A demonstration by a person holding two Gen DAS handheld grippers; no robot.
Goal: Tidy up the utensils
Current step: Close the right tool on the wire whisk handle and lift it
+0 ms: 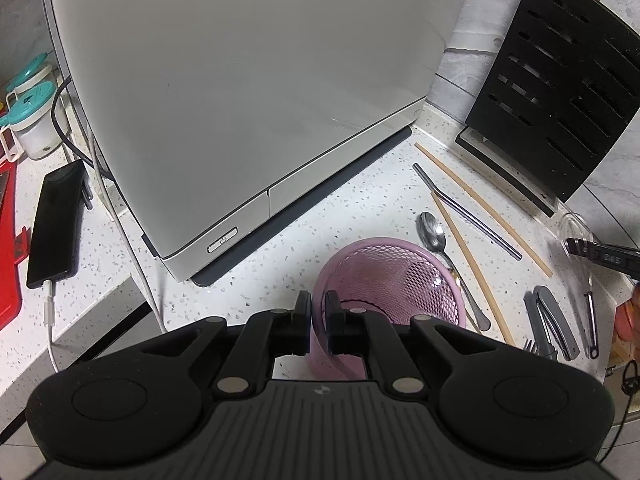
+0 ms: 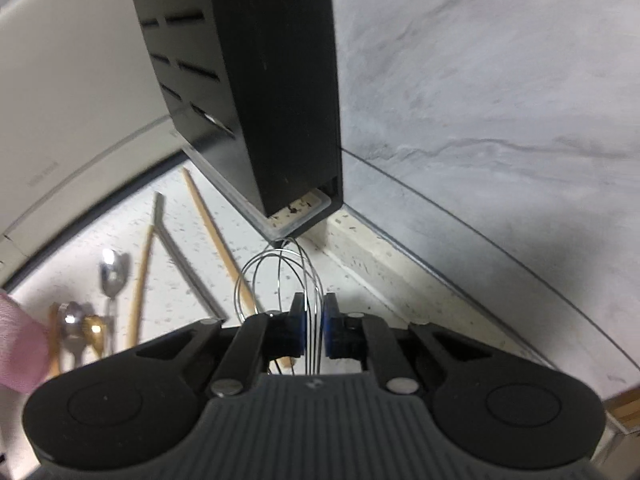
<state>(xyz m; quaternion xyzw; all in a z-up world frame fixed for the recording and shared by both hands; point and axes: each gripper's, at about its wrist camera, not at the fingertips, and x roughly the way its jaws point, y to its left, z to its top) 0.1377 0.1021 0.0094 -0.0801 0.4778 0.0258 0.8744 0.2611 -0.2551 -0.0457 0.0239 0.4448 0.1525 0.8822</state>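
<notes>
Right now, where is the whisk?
The whisk is at the counter's right end, just in front of the black knife block, its wire loops pinched in the right tool.

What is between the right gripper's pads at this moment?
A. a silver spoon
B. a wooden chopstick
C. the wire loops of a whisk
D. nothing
C: in the right wrist view the right gripper is shut on the thin wire loops of the whisk, which arch up ahead of its pads.
</notes>
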